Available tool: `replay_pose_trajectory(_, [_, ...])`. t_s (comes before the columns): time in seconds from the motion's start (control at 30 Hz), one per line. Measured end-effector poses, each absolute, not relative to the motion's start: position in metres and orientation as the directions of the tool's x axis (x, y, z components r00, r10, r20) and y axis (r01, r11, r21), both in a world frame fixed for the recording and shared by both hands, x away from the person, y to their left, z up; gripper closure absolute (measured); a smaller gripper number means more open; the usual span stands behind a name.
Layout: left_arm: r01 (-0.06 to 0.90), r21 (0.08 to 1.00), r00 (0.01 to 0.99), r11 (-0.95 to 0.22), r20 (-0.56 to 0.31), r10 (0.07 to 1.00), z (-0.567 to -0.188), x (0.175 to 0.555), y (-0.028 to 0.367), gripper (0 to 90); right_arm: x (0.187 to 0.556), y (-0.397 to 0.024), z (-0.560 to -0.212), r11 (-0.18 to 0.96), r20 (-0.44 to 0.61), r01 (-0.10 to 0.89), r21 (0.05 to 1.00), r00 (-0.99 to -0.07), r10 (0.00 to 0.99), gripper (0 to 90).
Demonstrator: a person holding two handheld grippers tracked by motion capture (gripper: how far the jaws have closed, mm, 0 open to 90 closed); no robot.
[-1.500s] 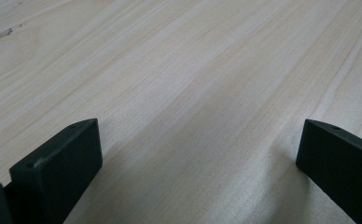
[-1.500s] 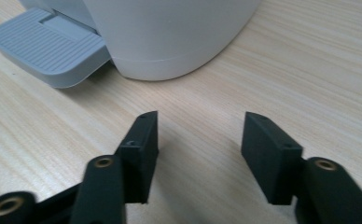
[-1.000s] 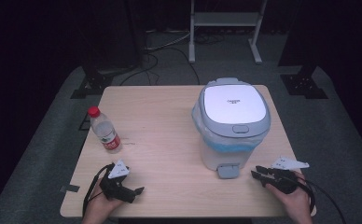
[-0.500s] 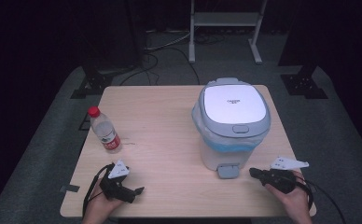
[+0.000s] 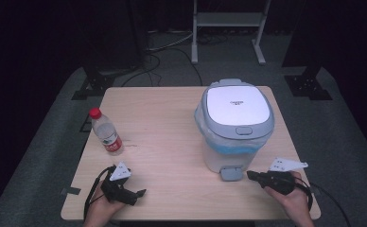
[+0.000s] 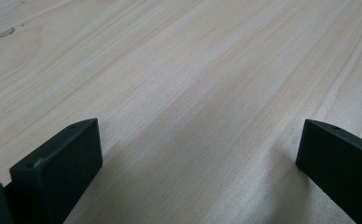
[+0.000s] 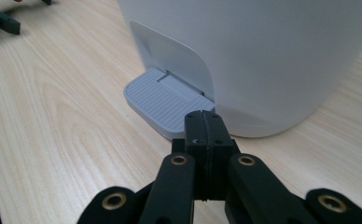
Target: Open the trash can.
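Right gripper point(image 7: 202, 122) jaws just pressed together, empty — lined up to push the bin's pedal point(image 7: 163, 100); left gripper point(image 6: 198, 140) spread, idle.

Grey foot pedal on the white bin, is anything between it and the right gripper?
Nothing visible. The right gripper, jaws shut and empty, sits just short of the grey ribbed foot pedal at the white plastic bin's base, with bare wooden table around it.

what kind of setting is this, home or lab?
Probably a lab or recording studio: black-draped surroundings, a lone light wooden table on grey carpet, loose cables by a white metal stand behind, and staged props, a white pedal bin and a clear plastic bottle.
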State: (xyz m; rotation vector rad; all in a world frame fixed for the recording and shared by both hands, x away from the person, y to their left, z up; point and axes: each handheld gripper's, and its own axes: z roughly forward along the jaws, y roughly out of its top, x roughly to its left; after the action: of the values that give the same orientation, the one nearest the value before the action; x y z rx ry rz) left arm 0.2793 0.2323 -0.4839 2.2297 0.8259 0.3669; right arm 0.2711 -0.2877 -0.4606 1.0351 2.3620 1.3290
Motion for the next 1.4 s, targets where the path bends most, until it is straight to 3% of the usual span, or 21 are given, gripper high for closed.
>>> replay_pose_trajectory(1.4, [0.452, 0.713, 0.754, -0.536, 0.016, 0.657, -0.484, 0.279, 0.232, 0.0, 0.289, -0.242, -0.466, 0.368, 0.123, 0.426, 0.827, -0.775, 0.62, 89.5])
